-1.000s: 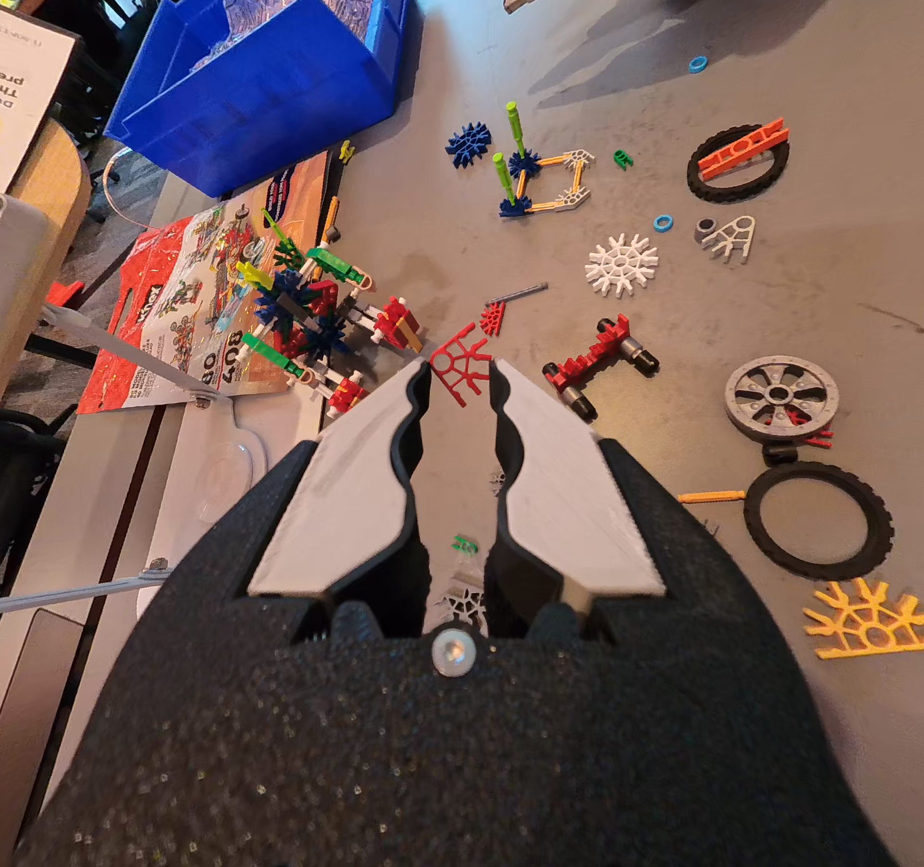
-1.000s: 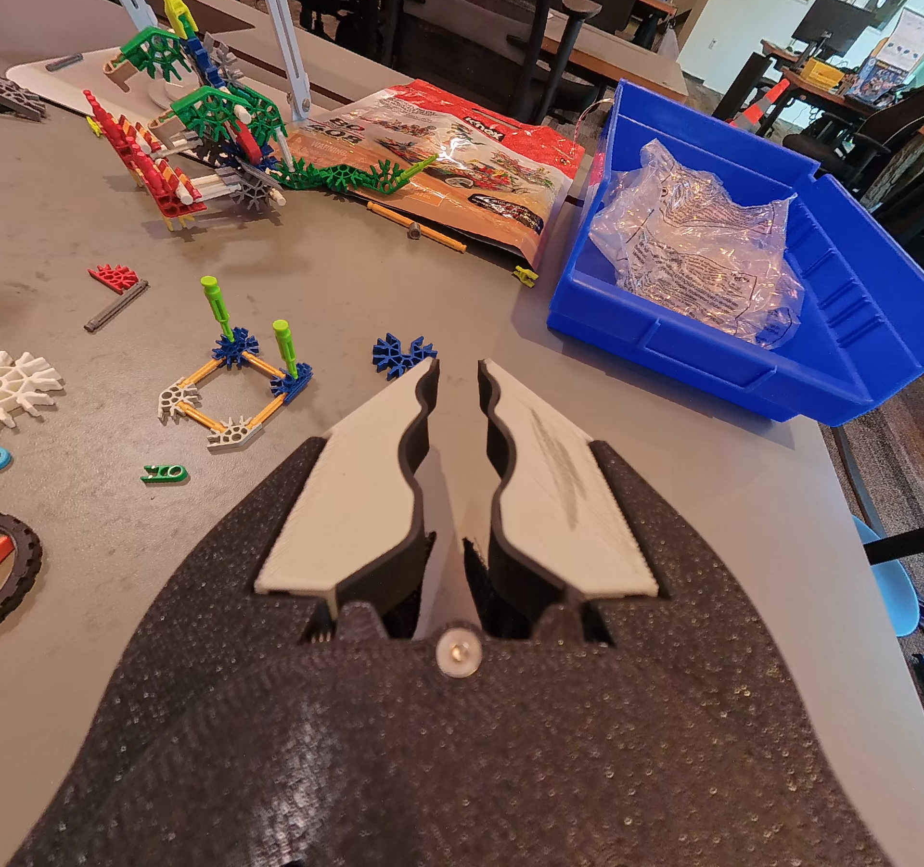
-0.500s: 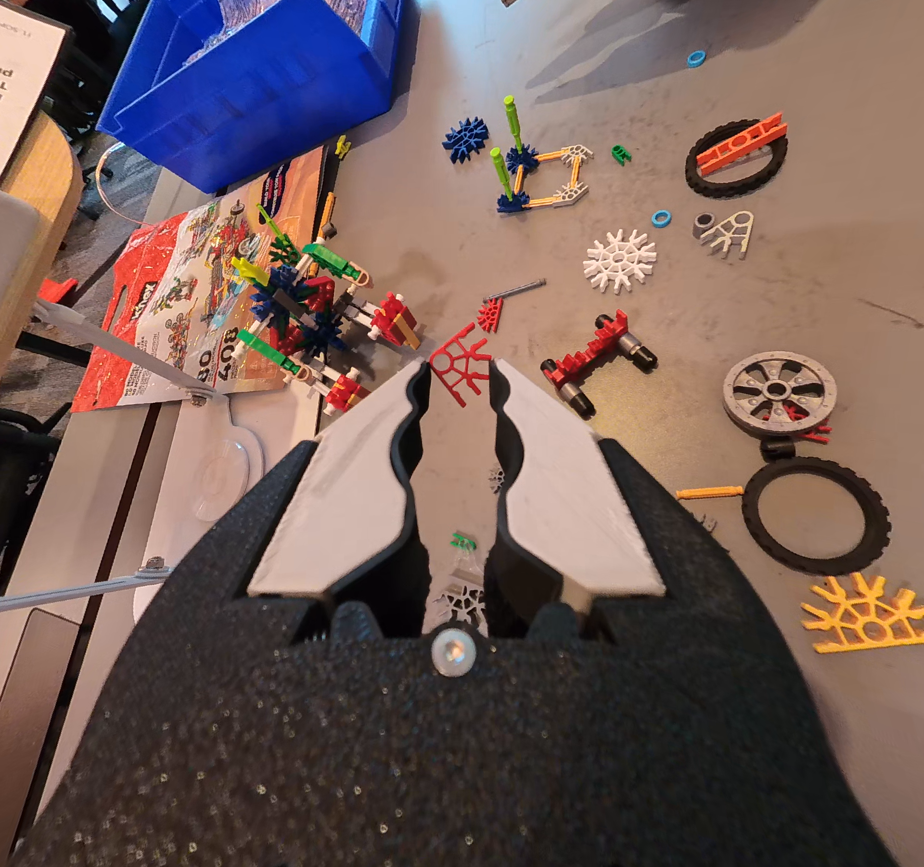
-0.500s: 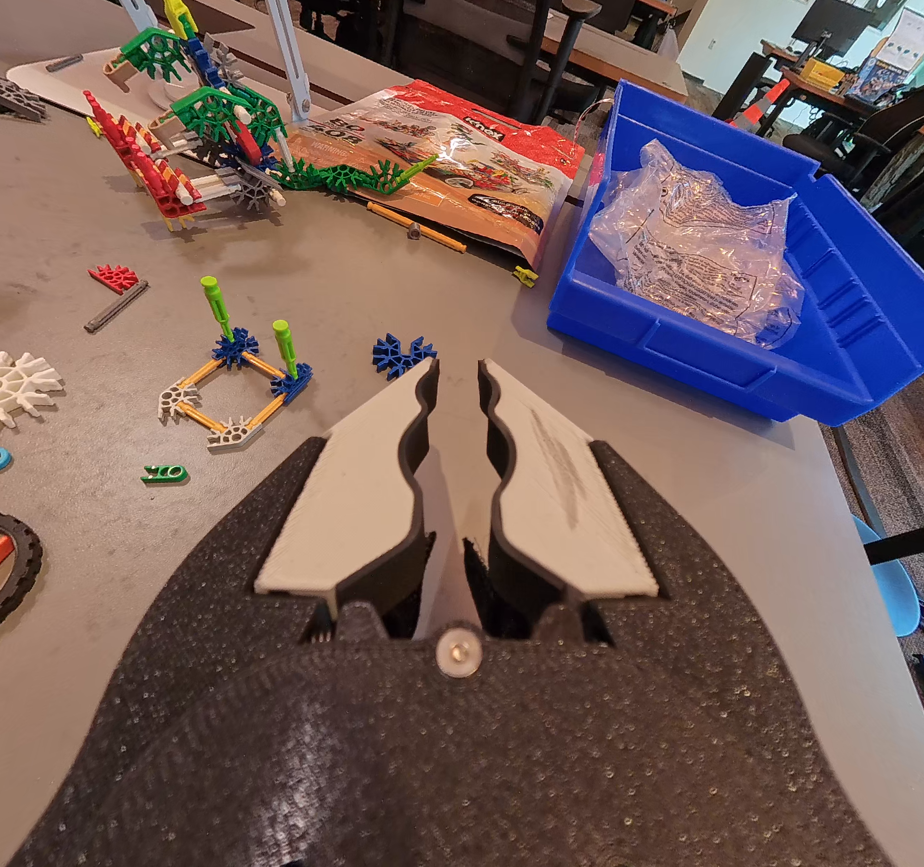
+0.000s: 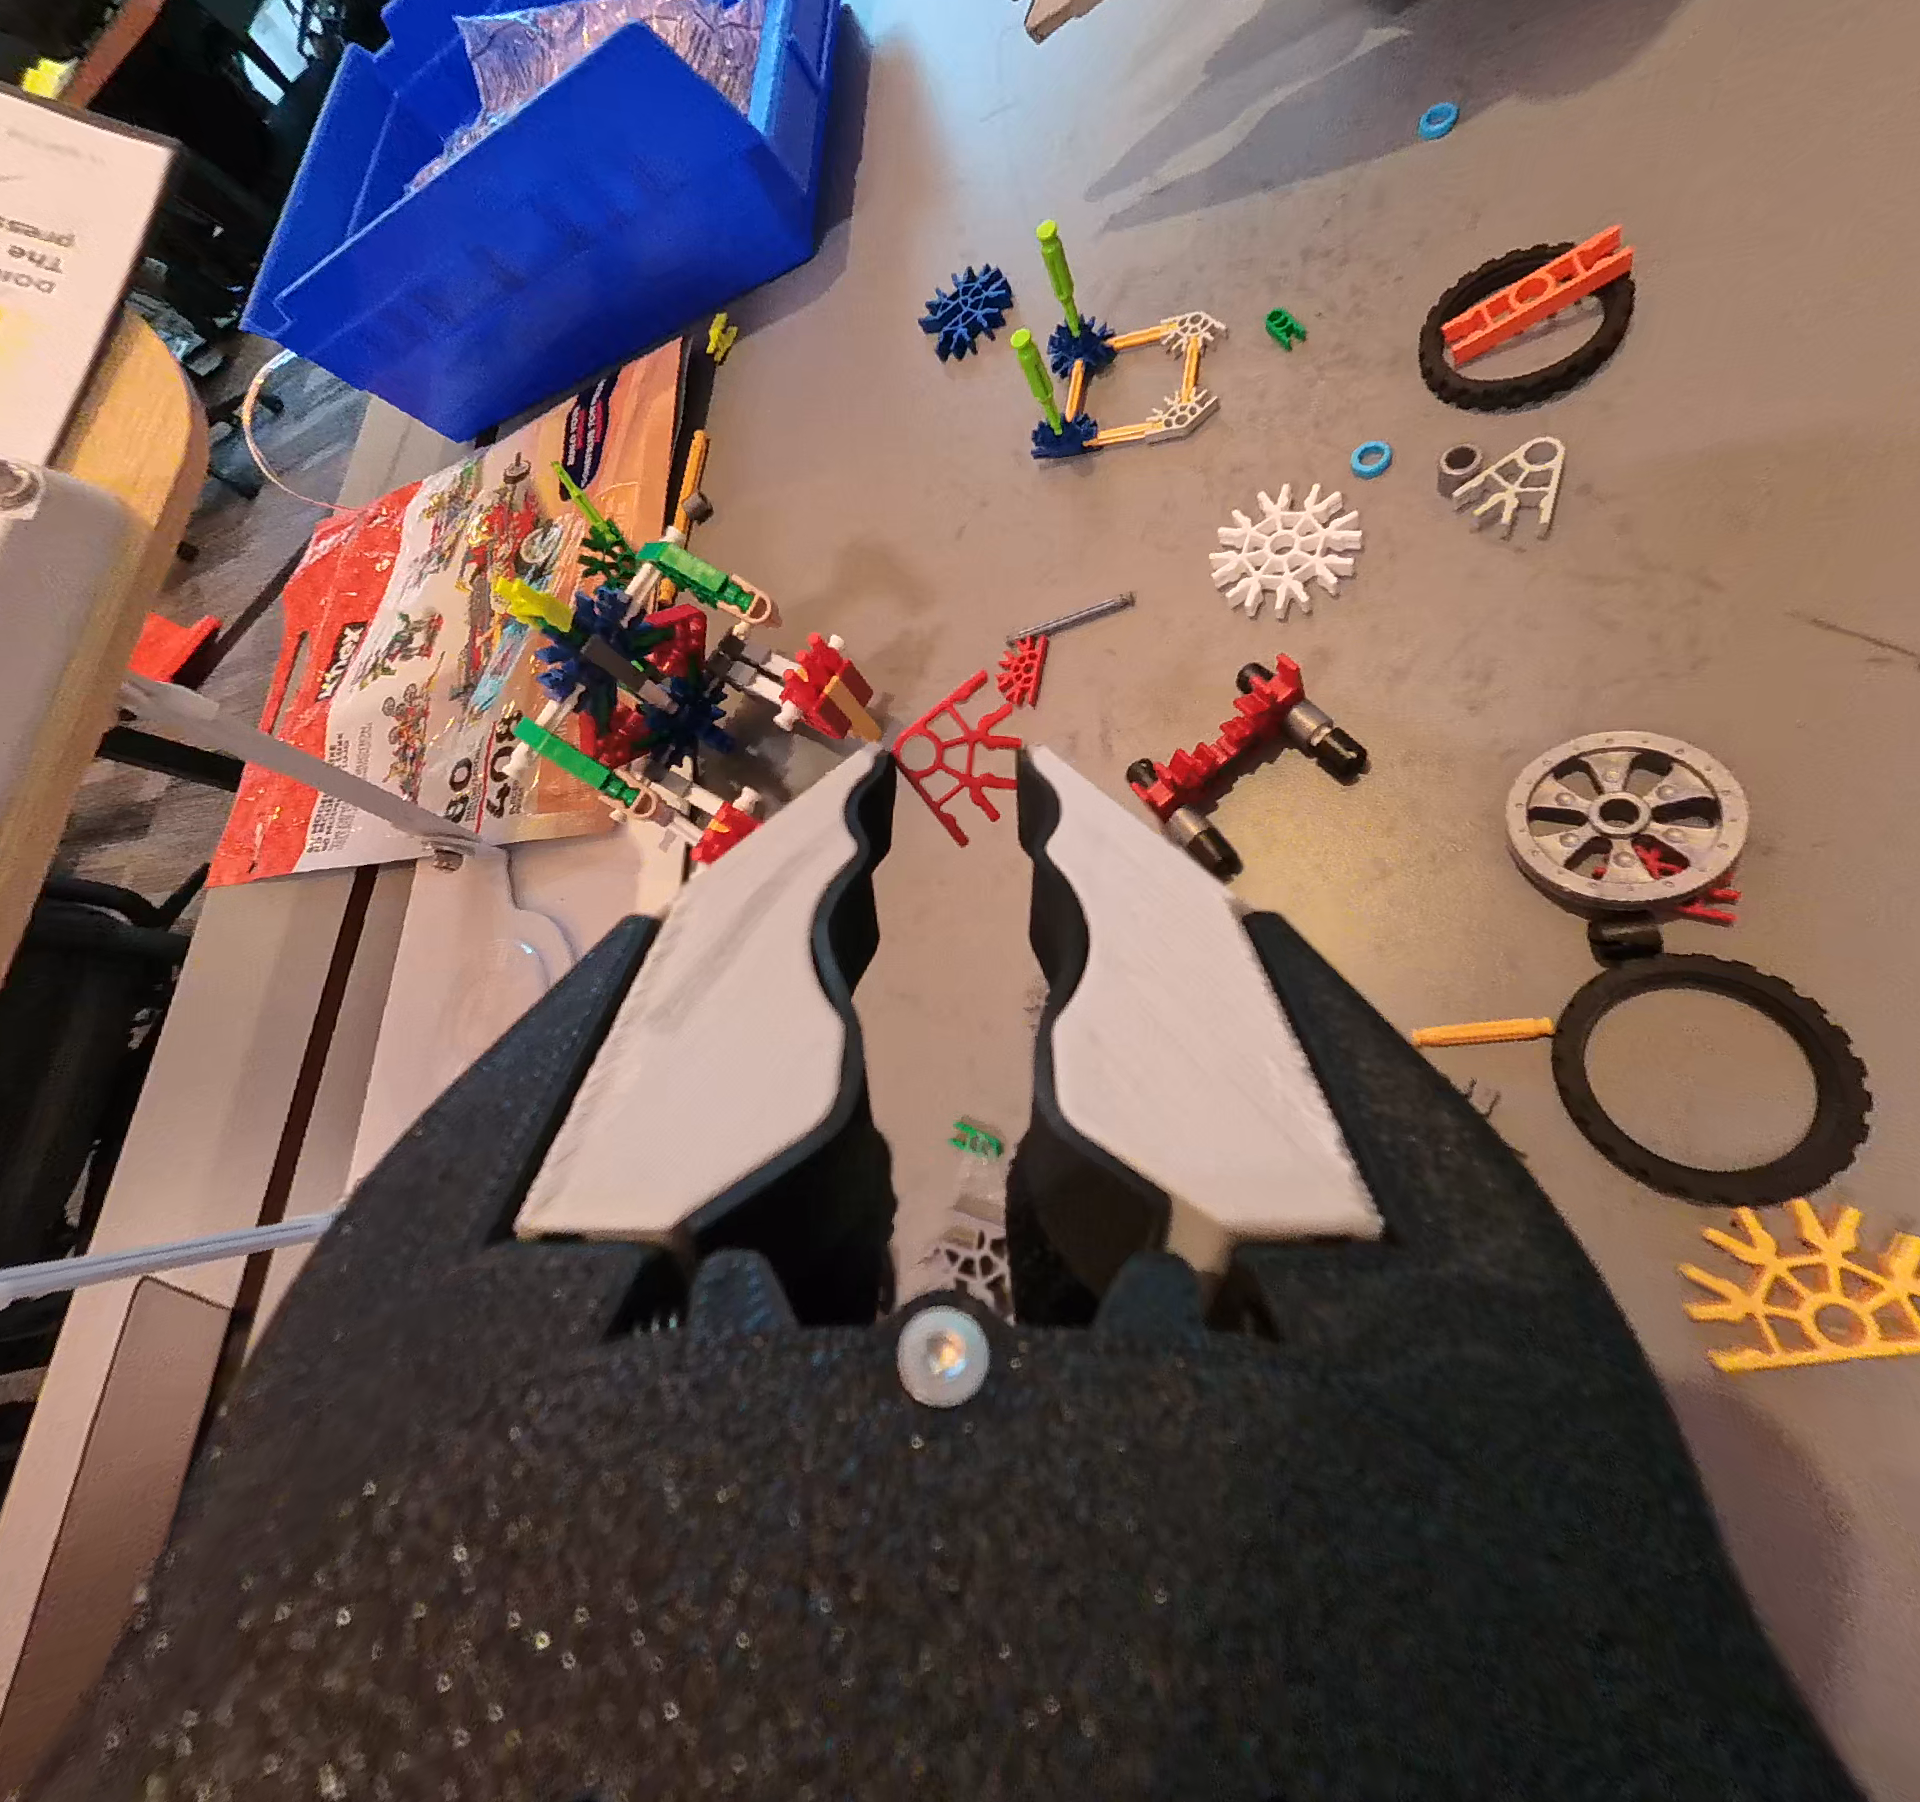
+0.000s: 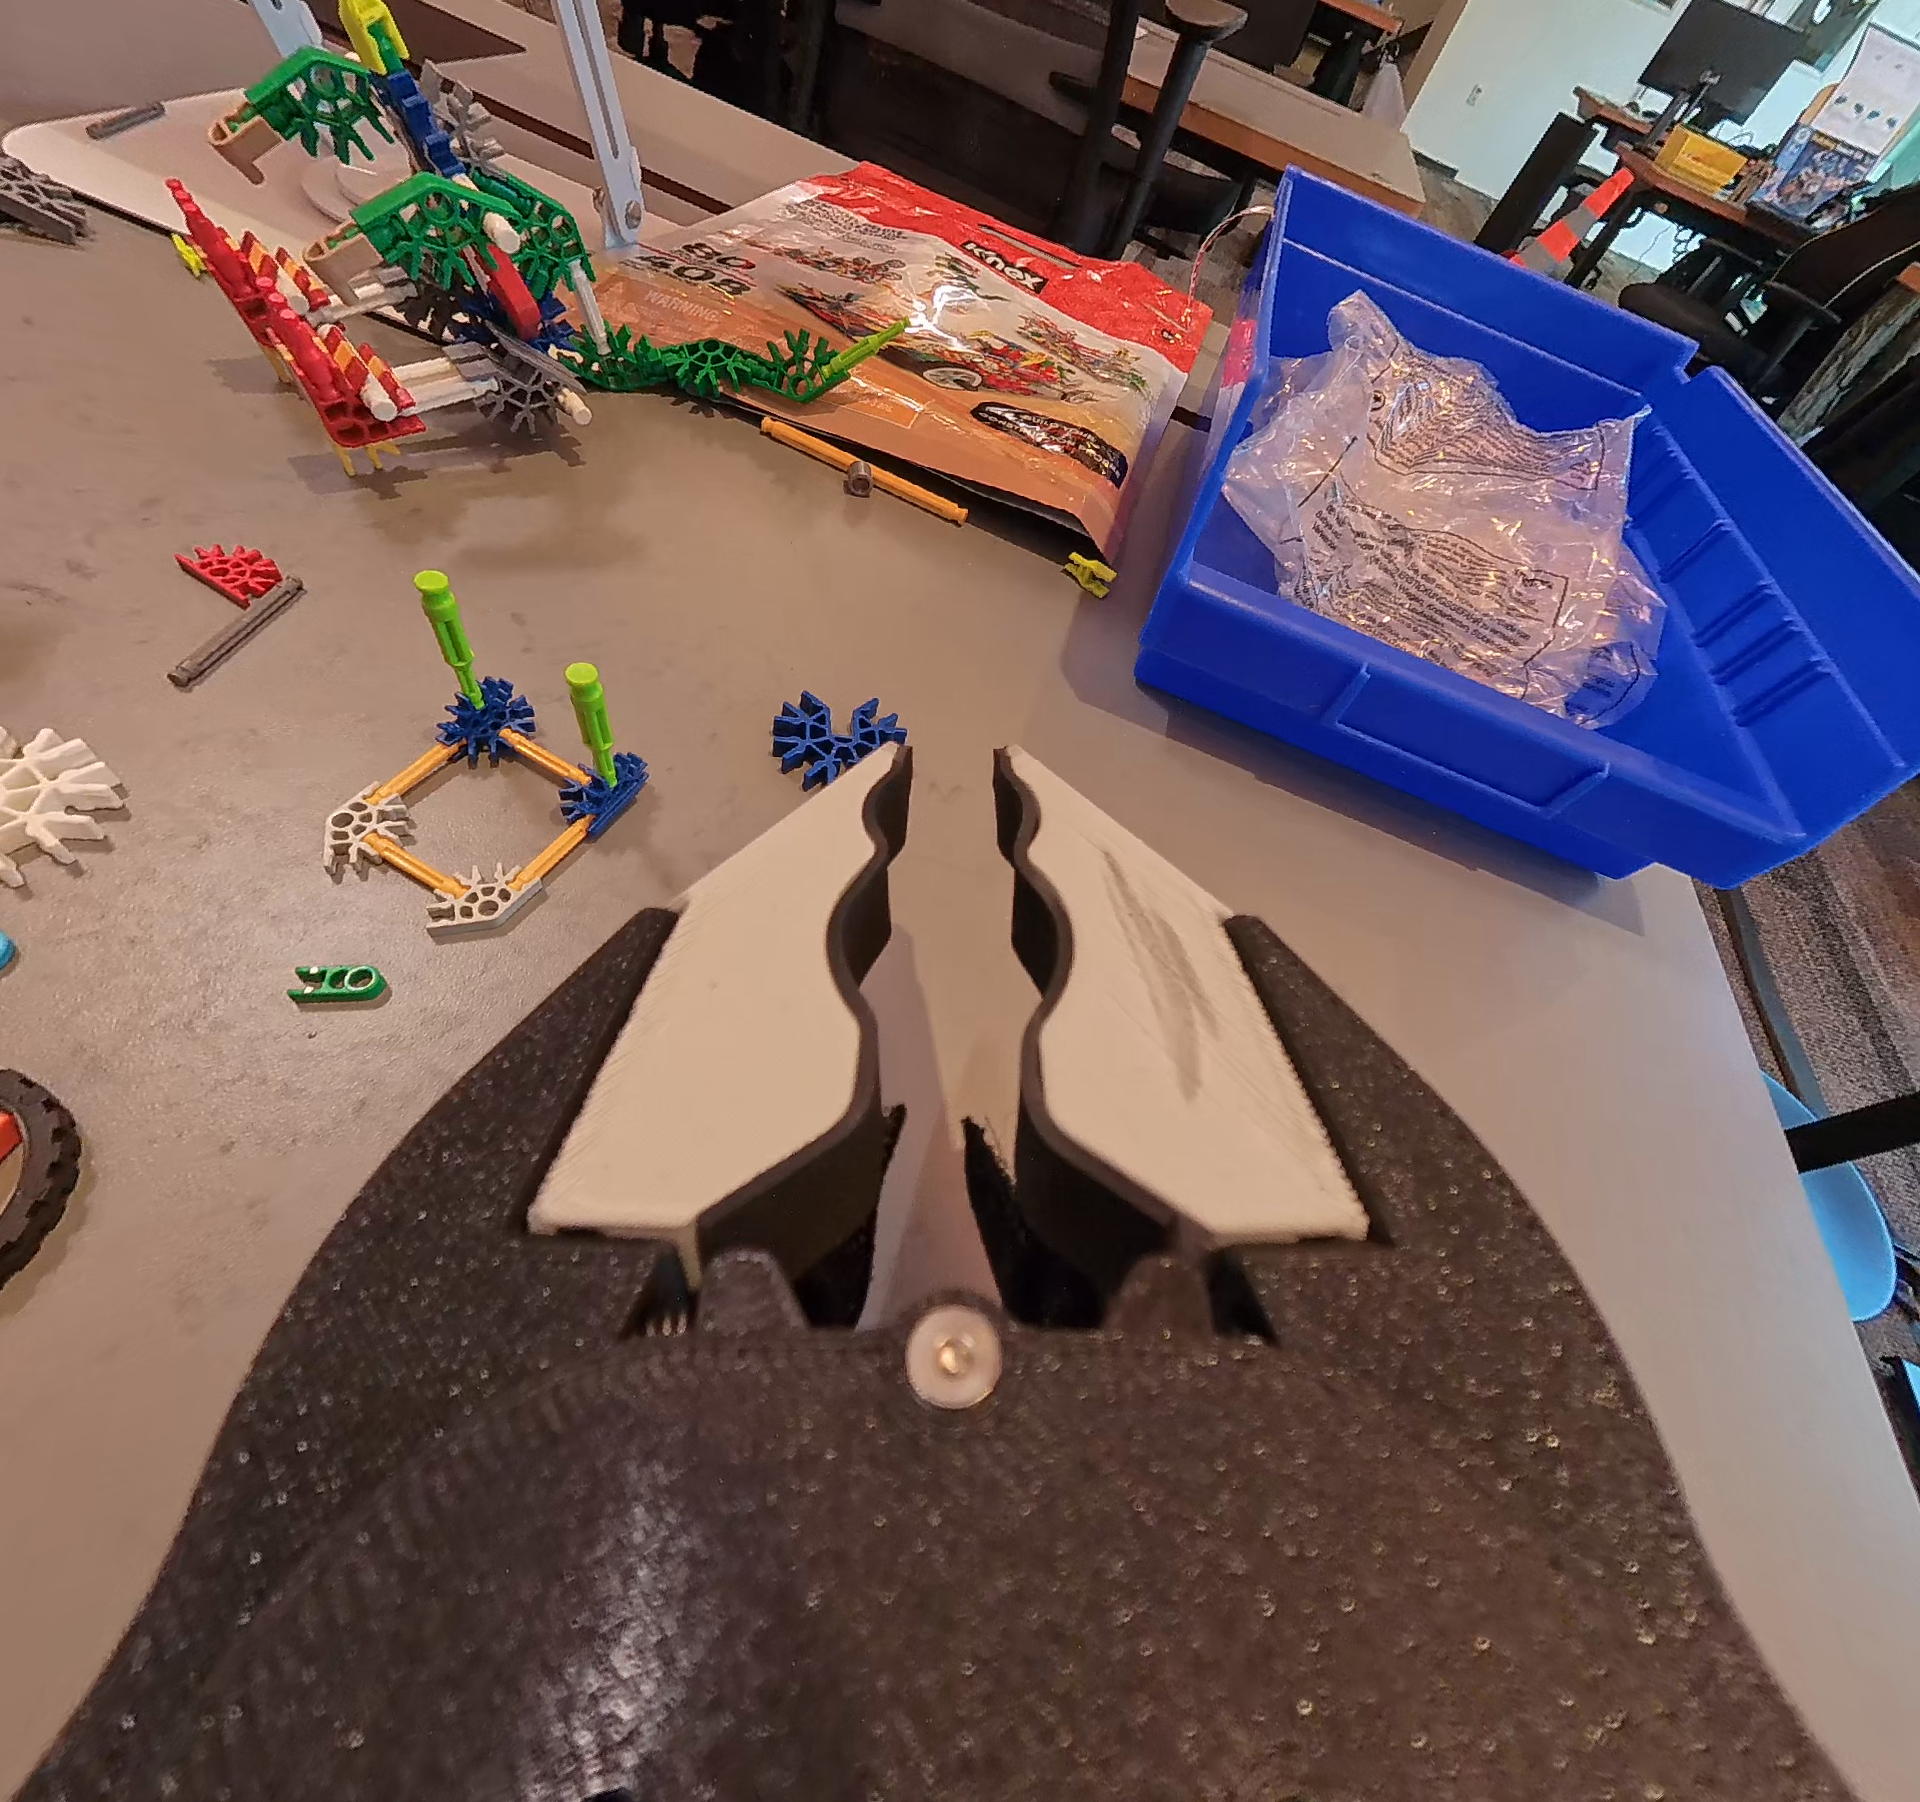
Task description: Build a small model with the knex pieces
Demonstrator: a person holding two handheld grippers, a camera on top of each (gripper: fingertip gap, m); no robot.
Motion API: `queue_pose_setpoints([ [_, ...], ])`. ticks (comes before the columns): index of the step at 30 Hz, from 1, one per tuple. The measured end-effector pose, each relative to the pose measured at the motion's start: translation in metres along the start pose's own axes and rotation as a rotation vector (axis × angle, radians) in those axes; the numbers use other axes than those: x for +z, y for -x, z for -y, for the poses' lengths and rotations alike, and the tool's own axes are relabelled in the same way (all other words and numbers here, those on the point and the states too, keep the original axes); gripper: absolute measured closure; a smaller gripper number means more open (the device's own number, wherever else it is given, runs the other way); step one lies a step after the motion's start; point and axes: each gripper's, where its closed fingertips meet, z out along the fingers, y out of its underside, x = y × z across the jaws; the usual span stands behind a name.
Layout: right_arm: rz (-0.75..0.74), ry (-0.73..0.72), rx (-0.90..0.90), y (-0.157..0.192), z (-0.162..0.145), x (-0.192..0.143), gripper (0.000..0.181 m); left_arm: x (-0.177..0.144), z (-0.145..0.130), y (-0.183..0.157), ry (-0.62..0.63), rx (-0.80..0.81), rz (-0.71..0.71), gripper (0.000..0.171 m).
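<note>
Over the grey bench (image 5: 1558,90), in the left wrist view, the left claw (image 5: 956,765) is seen with its jaws narrowly parted and nothing held between them. A flat red fan-shaped connector (image 5: 951,744), ribbed like a web, is seen lying on the bench just past the fingertips. Just left of it a many-coloured built model (image 5: 665,682) is found, resting partly on a red printed bag (image 5: 436,651). To the right a red toothed piece on two grey-and-black pegs (image 5: 1242,755) is laid, with a white snowflake connector (image 5: 1286,549) beyond it.

From the right wrist view, the right claw (image 6: 952,765) is shown narrowly parted too, and empty. A blue snowflake connector (image 6: 831,729) is seen near its left fingertip. A square frame of orange rods with two upright green pegs (image 6: 483,796) is set further left. A blue bin (image 6: 1538,776) holding a crumpled clear bag (image 6: 1444,505) is placed to the right.
</note>
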Motion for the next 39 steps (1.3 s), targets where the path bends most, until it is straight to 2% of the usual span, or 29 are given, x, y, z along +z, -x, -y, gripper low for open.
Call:
queue_pose_setpoints([
  [5, -0.007, -0.065, -0.031, 0.002, 0.011, -0.006, 0.161, -0.02, 0.009, 0.017, -0.033, -0.007, 0.074, 0.151],
  [8, 0.019, -0.098, -0.159, 0.028, 0.03, -0.017, 0.16, -0.042, 0.014, 0.035, -0.081, -0.034, 0.152, 0.151],
  [10, 0.189, -0.087, -0.196, 0.077, 0.052, -0.022, 0.157, -0.055, 0.016, 0.049, -0.111, -0.067, 0.204, 0.151],
  [14, 0.589, -0.022, -0.283, 0.205, 0.091, -0.026, 0.138, -0.07, 0.013, 0.068, -0.111, -0.099, 0.299, 0.151],
  [18, 0.788, 0.06, -0.378, 0.304, 0.104, -0.006, 0.132, -0.084, 0.014, 0.084, -0.15, -0.145, 0.379, 0.151],
  [22, 0.912, 0.164, -0.418, 0.369, 0.098, 0.02, 0.132, -0.099, 0.01, 0.1, -0.176, -0.198, 0.448, 0.151],
  [27, 0.978, 0.307, -0.409, 0.411, 0.079, 0.041, 0.132, -0.116, -0.001, 0.115, -0.132, -0.227, 0.546, 0.151],
  [30, 0.993, 0.352, -0.441, 0.425, 0.069, 0.044, 0.132, -0.119, 0.001, 0.115, -0.147, -0.23, 0.547, 0.151],
  [39, 0.944, 0.327, -0.441, 0.424, 0.072, 0.054, 0.16, -0.122, 0.006, 0.115, -0.17, -0.234, 0.549, 0.151],
])
